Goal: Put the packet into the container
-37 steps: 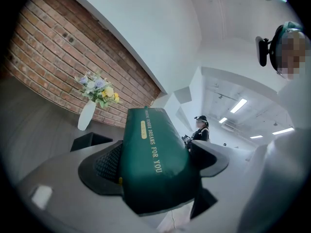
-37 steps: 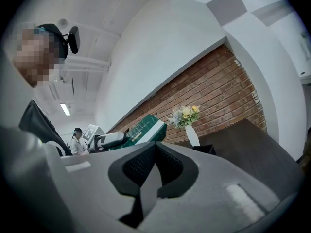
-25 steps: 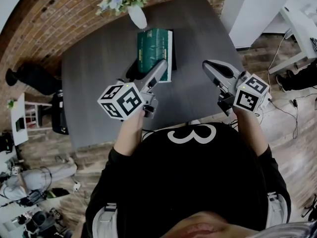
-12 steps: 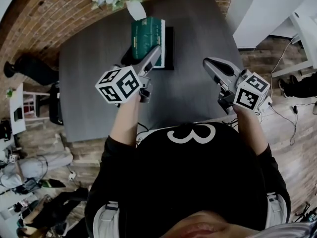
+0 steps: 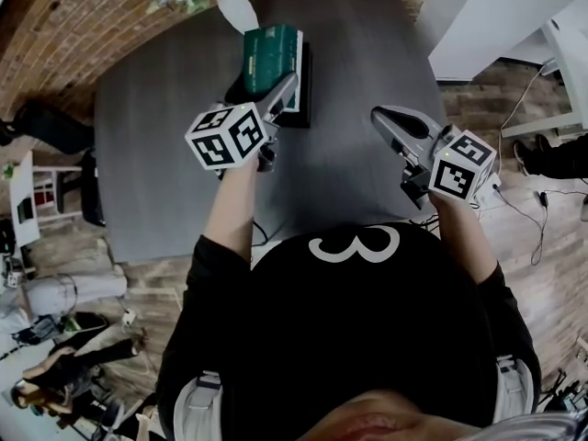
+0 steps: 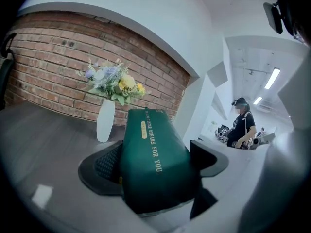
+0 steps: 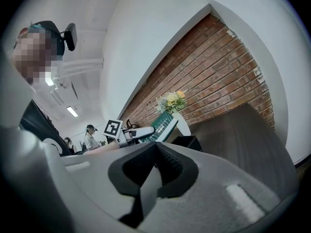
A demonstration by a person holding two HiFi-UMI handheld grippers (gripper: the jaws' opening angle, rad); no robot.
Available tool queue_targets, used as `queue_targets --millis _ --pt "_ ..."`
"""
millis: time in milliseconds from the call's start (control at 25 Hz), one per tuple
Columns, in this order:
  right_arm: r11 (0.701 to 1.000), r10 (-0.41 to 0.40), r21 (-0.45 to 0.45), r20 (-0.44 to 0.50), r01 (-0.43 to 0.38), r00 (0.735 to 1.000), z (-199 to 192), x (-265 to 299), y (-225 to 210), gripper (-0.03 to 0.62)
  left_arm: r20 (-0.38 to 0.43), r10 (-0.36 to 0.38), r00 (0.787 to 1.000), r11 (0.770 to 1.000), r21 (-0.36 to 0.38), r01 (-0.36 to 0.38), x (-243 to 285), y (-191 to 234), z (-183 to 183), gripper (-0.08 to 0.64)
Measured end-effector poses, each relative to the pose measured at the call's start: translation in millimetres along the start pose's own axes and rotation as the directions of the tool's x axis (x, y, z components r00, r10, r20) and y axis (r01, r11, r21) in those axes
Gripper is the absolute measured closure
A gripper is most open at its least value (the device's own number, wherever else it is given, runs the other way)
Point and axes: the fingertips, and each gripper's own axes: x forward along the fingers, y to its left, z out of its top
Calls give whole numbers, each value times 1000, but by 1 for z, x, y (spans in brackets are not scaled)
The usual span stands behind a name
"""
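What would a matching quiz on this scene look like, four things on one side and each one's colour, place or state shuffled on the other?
Things:
1. packet
2. container
3. vase
4. right gripper

Descriptions:
a. white, by the brick wall
b. green, clamped in the left gripper
c. black, on the table
d. shut, with nothing in it

Pairs: 1-b, 2-c, 3-a, 4-d
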Motion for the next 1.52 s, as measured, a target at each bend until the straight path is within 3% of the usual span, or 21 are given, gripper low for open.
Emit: queue_targets --millis 240,760,920,1360,1520 --pt "1000 9 14 -24 -9 1000 -10 2 -12 591 -71 66 995 997 47 -63 24 18 -27 110" --pt "999 -1 43 -50 3 999 -18 -1 -34 591 -210 160 965 987 66 -150 52 40 -72 109" --pt "999 4 46 -56 -1 998 -19 -2 -38 591 -233 190 954 979 114 -167 58 39 -78 107" --pt "999 -1 50 -50 3 999 -20 -8 -44 591 -292 309 905 933 278 -229 67 39 -92 100" --pt "999 -14 49 -40 16 999 -18 -14 -48 591 -288 325 901 923 304 -236 68 40 -94 98"
